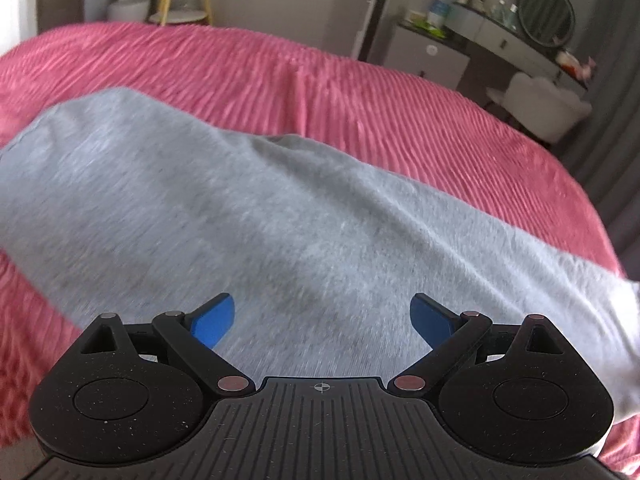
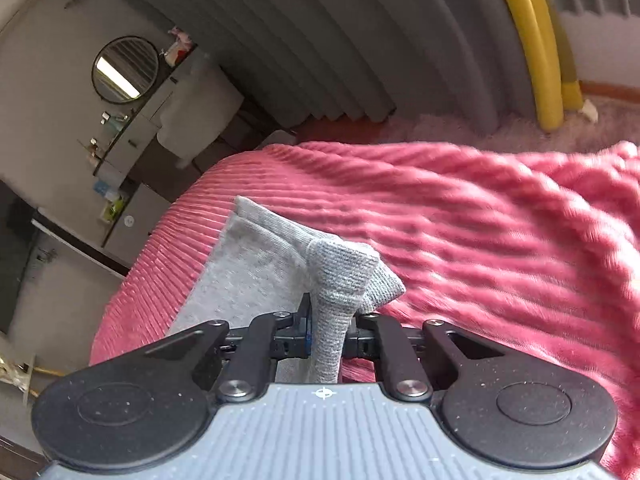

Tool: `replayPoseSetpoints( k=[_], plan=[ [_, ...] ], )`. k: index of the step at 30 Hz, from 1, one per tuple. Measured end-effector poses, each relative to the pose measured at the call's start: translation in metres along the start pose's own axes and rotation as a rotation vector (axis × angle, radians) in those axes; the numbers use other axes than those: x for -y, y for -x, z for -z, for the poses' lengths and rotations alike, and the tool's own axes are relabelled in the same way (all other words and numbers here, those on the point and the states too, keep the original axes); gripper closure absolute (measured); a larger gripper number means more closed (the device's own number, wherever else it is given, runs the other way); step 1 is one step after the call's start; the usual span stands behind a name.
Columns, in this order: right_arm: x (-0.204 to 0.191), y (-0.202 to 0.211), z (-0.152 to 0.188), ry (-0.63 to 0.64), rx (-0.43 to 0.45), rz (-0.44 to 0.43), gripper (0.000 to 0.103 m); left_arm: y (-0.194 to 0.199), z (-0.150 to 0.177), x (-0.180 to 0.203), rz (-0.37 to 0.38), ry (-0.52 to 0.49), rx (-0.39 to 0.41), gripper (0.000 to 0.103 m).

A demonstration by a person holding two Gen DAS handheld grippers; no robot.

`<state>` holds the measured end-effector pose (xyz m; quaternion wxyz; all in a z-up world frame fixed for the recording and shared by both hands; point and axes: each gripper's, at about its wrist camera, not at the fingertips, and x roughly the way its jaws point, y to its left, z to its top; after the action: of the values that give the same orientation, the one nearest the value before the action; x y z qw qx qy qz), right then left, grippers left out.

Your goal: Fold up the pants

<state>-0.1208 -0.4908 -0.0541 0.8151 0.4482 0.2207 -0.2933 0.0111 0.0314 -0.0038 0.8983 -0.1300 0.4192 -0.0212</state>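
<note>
Right claw [image 2: 329,332] clamped on ribbed cuff [image 2: 340,276] of grey sweatpants [image 1: 248,216]. Left claw [image 1: 323,320] spread apart above them, gripping nothing. Pink bedspread [image 1: 400,96] beneath.

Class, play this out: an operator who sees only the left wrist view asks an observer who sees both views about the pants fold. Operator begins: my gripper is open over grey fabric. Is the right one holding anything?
Observer: Yes, the right gripper is shut on the ribbed cuff of the grey pants.
Operator: Is that cuff flat?
Observer: No, it is bunched and sticks up past the fingers.
Operator: What lies beyond it?
Observer: The pink bedspread, then grey curtains.
</note>
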Motion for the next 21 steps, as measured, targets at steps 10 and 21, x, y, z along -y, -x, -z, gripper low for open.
replayPoseSetpoints(
  k=[10, 21],
  plan=[
    [-0.241, 0.058, 0.109, 0.754, 0.017, -0.396, 0.092, 0.075, -0.013, -0.047, 0.011, 0.107, 0.188, 0.003],
    [-0.274, 0.032, 0.383, 1.387, -0.317, -0.458, 0.09, 0.037, -0.001, -0.102, 0.029, 0.27, 0.133, 0.003]
  ],
)
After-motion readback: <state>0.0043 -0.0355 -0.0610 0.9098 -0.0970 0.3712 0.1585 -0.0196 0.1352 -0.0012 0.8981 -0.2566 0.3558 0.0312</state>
